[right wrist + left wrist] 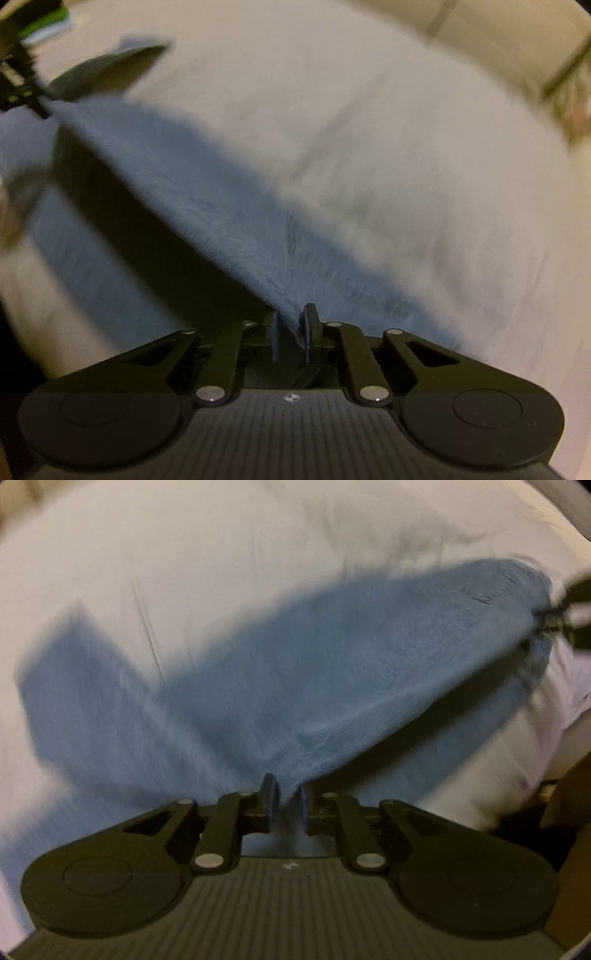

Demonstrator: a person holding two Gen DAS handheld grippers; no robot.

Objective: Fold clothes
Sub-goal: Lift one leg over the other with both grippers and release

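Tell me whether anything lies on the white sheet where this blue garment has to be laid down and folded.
Nothing visible does. The left tongs and right tongs each pinch an edge of the blue garment, stretched between them over the white sheet, which looks bare beyond it. The pictures are blurred, so small items could escape notice.

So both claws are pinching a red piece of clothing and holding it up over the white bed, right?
Nearly: the garment is blue, not red, as the left wrist view shows. The left gripper and right gripper do each pinch it, lifted over the white bed.
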